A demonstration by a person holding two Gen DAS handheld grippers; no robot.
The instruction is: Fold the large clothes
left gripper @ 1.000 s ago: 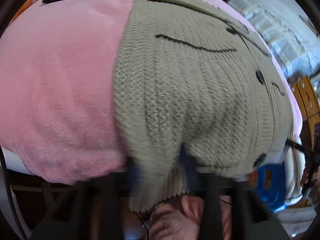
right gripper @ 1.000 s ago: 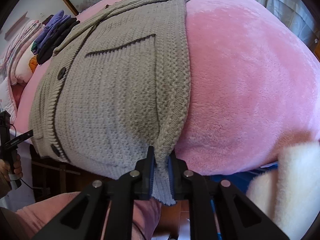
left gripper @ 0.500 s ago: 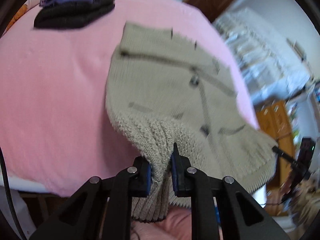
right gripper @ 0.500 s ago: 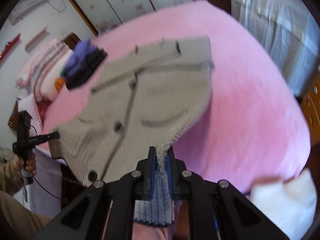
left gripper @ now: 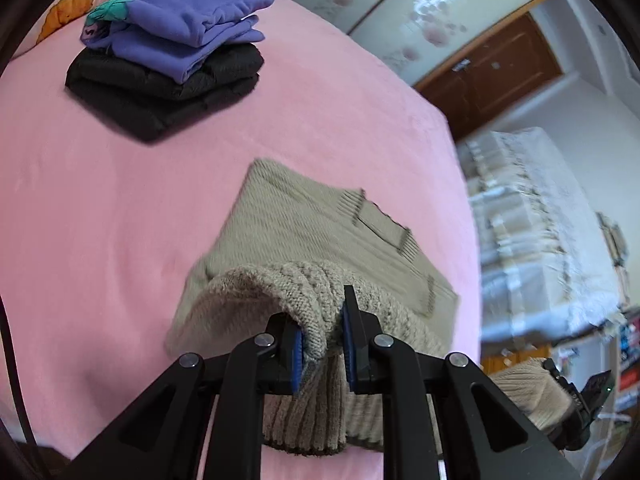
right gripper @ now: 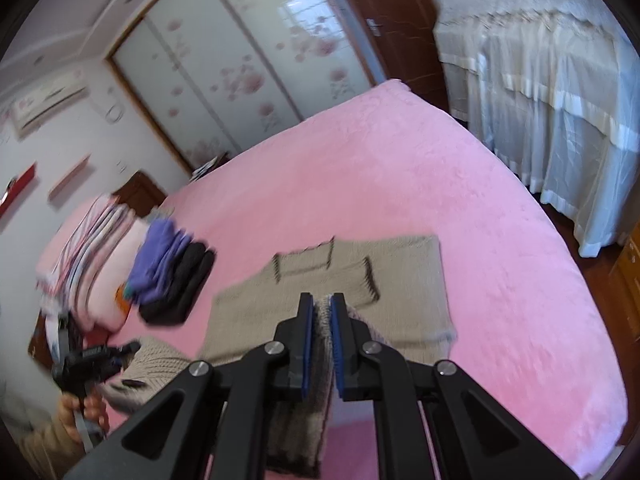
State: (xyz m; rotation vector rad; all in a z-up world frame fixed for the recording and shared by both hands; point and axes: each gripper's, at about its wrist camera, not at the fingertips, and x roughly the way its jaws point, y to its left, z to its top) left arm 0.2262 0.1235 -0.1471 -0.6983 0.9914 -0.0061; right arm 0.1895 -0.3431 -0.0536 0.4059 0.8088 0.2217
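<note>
A pink bed (right gripper: 460, 184) fills a bright room, with floral sliding wardrobe doors (right gripper: 240, 60) and a brown door (left gripper: 496, 76) beyond its far edge and white lace drapes (right gripper: 552, 92) alongside.

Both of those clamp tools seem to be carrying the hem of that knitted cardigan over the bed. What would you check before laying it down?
1. Left gripper jaws clamped on the beige knitted cardigan: ok.
2. Right gripper jaws clamped on the ribbed hem: ok.
3. Pink plush bedspread bare beyond the cardigan: ok.
4. Folded purple garment stacked on the folded black garment, well clear of the fold: ok.
5. Both lifted corners level with each other: cannot tell.
6. Lower layer lying flat and unwrinkled: cannot tell, blurred.
</note>
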